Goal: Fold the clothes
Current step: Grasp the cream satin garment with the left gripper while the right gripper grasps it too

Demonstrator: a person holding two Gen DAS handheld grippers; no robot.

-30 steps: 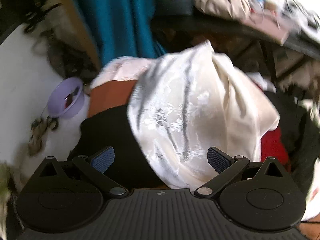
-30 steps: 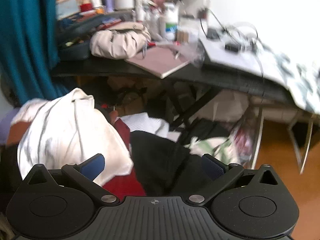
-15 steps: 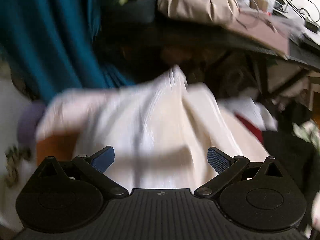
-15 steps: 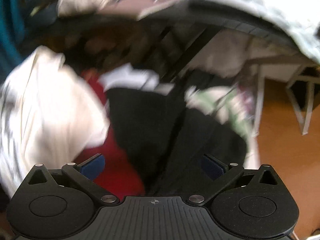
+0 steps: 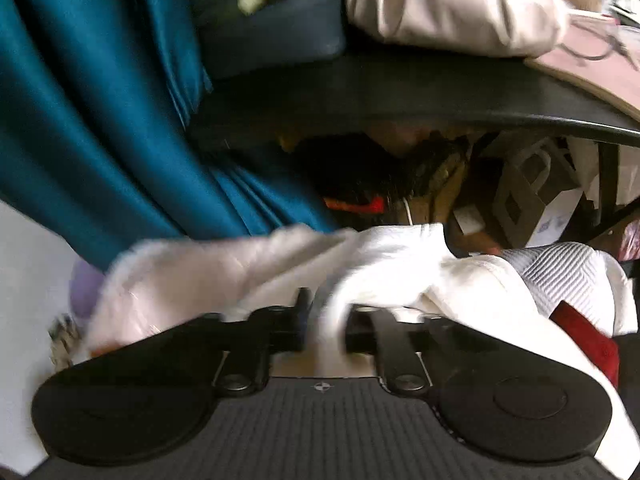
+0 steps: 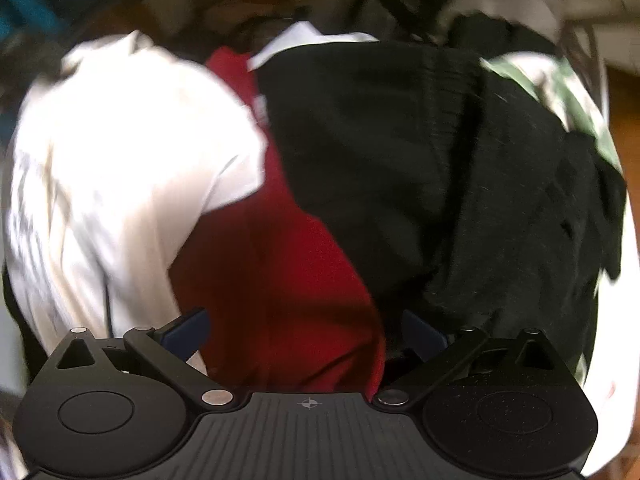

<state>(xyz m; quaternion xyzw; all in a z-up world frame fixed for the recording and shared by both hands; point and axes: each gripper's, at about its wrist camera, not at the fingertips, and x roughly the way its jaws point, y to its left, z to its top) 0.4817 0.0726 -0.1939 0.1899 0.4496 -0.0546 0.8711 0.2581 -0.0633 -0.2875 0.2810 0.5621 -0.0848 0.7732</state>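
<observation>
A heap of clothes fills both views. In the left wrist view my left gripper is shut on a fold of the shiny white garment, which bunches up between its pads. In the right wrist view my right gripper hangs open just above the heap, its blue pads wide apart over the red garment. The white garment lies to the left there and a black garment to the right. A striped white piece and a bit of red cloth show at the left wrist view's right.
A teal curtain hangs at the left. A dark table edge runs above the heap, with a beige bag and clutter on it; boxes sit beneath. A green-patterned cloth lies at the heap's far right.
My left gripper moved forward and down over the white garment and shut on a fold of it. My right gripper dropped toward the heap and tilted down, staying open over the red garment.
</observation>
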